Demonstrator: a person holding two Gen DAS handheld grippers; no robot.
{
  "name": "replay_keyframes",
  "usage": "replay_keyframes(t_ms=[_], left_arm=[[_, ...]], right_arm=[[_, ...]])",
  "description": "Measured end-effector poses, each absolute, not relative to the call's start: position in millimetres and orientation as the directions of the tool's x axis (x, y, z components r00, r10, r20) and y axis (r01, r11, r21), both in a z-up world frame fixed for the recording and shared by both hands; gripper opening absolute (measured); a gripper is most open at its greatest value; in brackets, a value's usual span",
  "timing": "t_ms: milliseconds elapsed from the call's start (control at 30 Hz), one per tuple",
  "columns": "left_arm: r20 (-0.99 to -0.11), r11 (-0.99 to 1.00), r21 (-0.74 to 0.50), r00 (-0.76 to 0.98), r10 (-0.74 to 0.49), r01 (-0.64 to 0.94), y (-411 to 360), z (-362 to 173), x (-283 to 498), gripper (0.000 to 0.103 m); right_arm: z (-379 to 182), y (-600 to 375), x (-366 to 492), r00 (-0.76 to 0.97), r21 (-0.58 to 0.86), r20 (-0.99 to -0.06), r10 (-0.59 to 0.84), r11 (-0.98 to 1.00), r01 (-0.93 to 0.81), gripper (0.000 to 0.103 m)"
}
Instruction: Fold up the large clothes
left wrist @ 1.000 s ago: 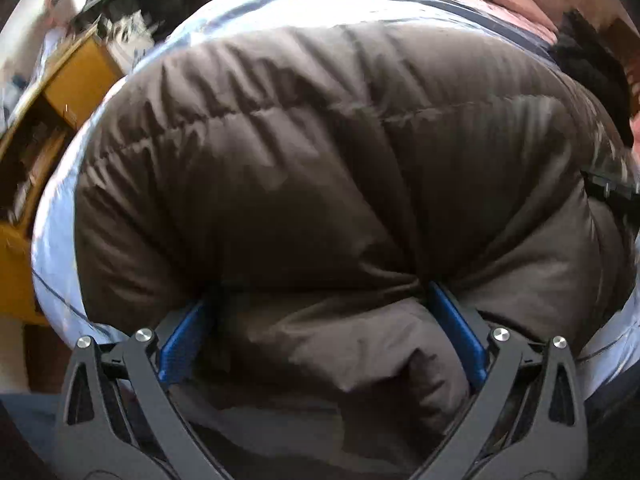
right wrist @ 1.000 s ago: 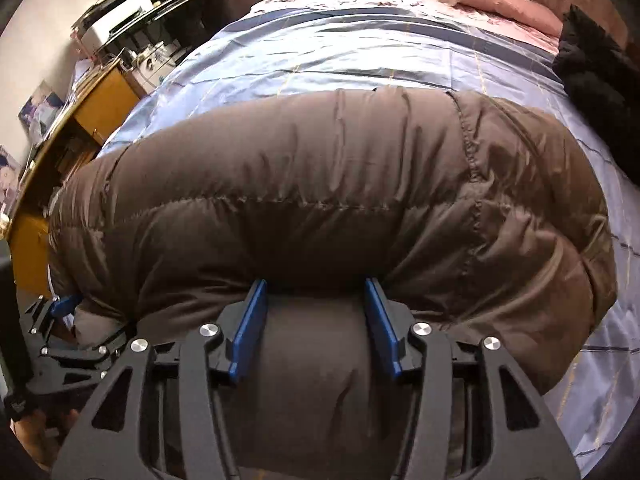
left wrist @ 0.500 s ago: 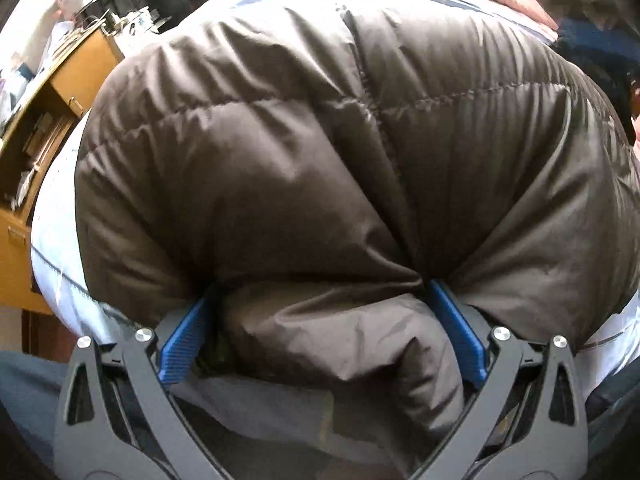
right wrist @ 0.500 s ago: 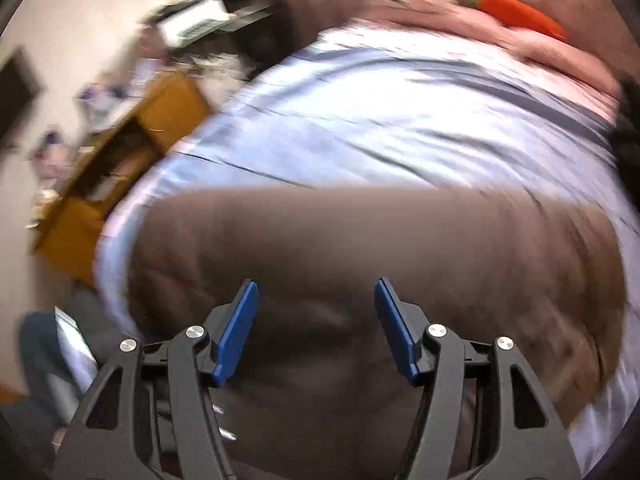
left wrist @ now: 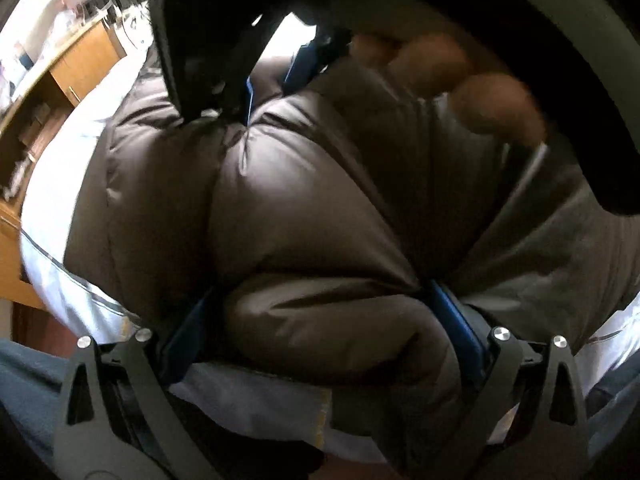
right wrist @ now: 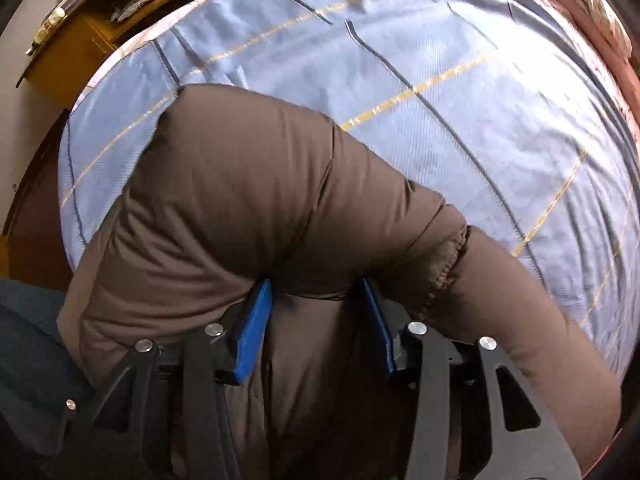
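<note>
While the brown puffer jacket [right wrist: 248,208] lies bunched on the blue bedspread [right wrist: 440,80], left gripper [left wrist: 320,320] and right gripper [right wrist: 316,312] each clamp a thick roll of it, folding seemingly midway, nothing flattened yet.

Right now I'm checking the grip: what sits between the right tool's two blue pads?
A bunched fold of the brown jacket fills the gap between the right tool's pads, seen in the right wrist view. No bedspread shows there.
</note>
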State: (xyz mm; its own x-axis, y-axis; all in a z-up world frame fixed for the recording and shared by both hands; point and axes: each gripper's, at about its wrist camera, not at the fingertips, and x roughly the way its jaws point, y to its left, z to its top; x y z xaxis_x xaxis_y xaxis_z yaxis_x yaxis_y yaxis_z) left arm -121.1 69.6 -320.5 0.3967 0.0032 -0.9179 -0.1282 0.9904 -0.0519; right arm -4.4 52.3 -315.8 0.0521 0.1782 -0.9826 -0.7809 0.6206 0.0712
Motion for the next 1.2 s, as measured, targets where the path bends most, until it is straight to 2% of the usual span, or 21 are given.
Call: replay_keyframes(t_ms=[167,267,333,433,500,567,700,800,867,967,1067,1200], left_arm=[[-0.911,0.987,-0.097,0.41,-0.036,-0.128,77.4,-320.2,-121.2,0.101],[-0.907,0.987,-0.097,0.42,-0.034,-0.131,78.0,-319.6,-121.4,0.101],[-0.906,0.987,-0.089,0.423,-0.024,-0.133,77.2,-319.6,-125.0,0.101],[-0.903,0.988,-0.07,0.429,-0.005,-0.136,67.0,-314.8,-131.9,0.101],[-0.9,0.989,-0.06,0.435,0.006,-0.138,58.9,-312.4,-131.1,0.101],[-0.883,0.985,-0.07,0.469,0.012,-0.157,58.8,-301.2,-134.6,0.101],[-0.74,0.98,-0.121,0.672,0.016,-0.157,64.3,-244.4,-158.6,0.101],[-0.677,0.992,-0.074,0.736,0.026,-0.103,46.0,-219.8,-162.0,0.101],[-0.712,0.998,-0.001,0.701,0.04,-0.059,23.5,-228.5,-153.4,0.101],[-0.775,0.999,0.044,0.631,0.04,-0.009,2.1,-250.0,-142.1,0.101],[-0.811,0.994,0.108,0.578,0.09,-0.004,-15.2,-270.0,-130.7,0.101],[-0.789,0.999,0.033,0.614,0.031,-0.008,-7.4,-248.9,-140.6,0.101]], right_arm=[[-243.7,-15.8,-14.6,0.17,0.109,-0.93,0.326,0.687,-0.719,0.05],[-203.0,-77.0,-33.8,0.299,0.084,-0.883,0.361,0.748,-0.658,0.07],[-199.5,-118.3,-34.5,0.317,0.115,-0.874,0.367,0.792,-0.6,0.071],[-234.7,-155.1,-24.7,0.33,0.031,-0.918,0.219,0.87,-0.492,0.071],[-251.6,-166.5,-26.2,0.364,0.046,-0.899,0.244,0.879,-0.474,0.078],[-249.7,-171.6,-29.5,0.409,0.08,-0.866,0.287,0.888,-0.454,0.078],[-209.6,-211.7,-52.9,0.466,0.238,-0.791,0.397,0.901,-0.363,0.078],[-198.3,-220.1,-80.6,0.481,0.23,-0.783,0.393,0.903,-0.363,0.078],[-203.8,-226.5,-88.6,0.477,0.196,-0.802,0.359,0.913,-0.358,0.078],[-243.2,-226.3,-80.3,0.413,0.138,-0.876,0.248,0.95,-0.28,0.078],[-262.7,-225.4,-72.0,0.378,0.176,-0.889,0.26,0.954,-0.242,0.08],[-224.7,-239.9,-84.0,0.486,0.177,-0.834,0.26,0.962,-0.209,0.08]])
